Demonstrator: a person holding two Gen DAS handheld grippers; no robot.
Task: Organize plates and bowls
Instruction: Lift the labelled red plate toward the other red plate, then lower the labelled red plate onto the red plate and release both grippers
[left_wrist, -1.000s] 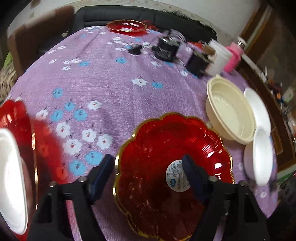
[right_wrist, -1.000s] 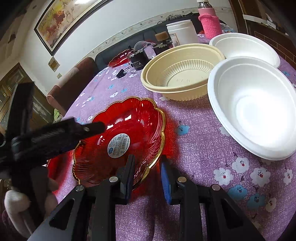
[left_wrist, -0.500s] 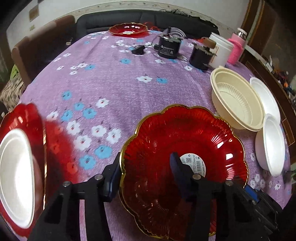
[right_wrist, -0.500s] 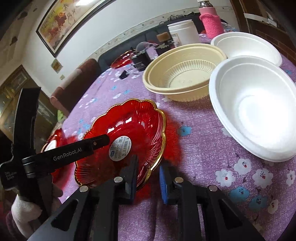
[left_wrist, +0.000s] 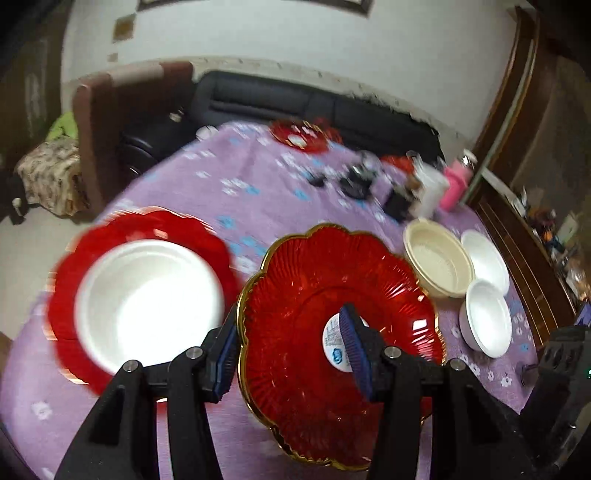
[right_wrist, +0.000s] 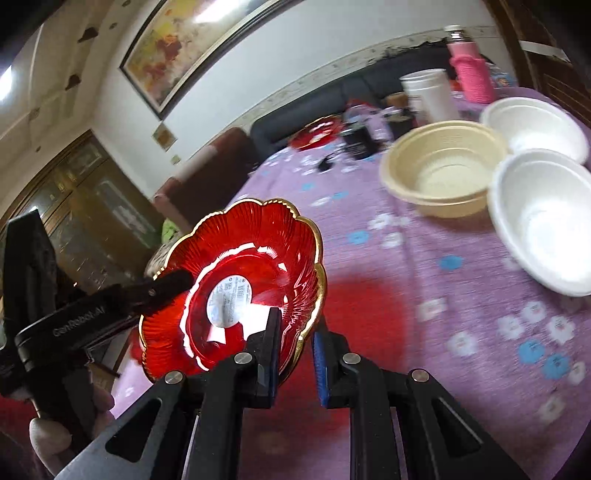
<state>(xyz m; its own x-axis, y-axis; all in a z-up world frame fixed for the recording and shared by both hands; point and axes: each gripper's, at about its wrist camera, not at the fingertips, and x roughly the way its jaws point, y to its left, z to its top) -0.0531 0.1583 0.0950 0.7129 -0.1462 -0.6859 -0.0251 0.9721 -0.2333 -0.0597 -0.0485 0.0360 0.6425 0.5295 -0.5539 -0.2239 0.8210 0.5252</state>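
Observation:
A red scalloped plate with a gold rim (left_wrist: 314, 288) (right_wrist: 258, 236) hangs tilted above the purple flowered tablecloth (right_wrist: 424, 288), casting a red glow on it. My left gripper (left_wrist: 288, 321) is shut on its left rim, one finger outside and one over the sticker. In the right wrist view, the left gripper's finger (right_wrist: 166, 288) lies across the plate. My right gripper (right_wrist: 297, 325) is shut on the plate's near rim. To the left, a white bowl (left_wrist: 147, 295) sits in a second red plate (left_wrist: 74, 266).
A beige bowl (left_wrist: 436, 258) (right_wrist: 443, 170) and two white bowls (left_wrist: 487, 317) (right_wrist: 546, 218) sit at the right. Farther back are a third red plate (left_wrist: 299, 134), dark gadgets (left_wrist: 356, 182), a white tub (right_wrist: 428, 96) and a pink bottle (right_wrist: 471, 70). A sofa and a chair border the table.
The red plate has risen off the cloth and tilted. My right gripper's jaws closed on its rim. The left view swung, bringing the plate with the white bowl into fuller sight.

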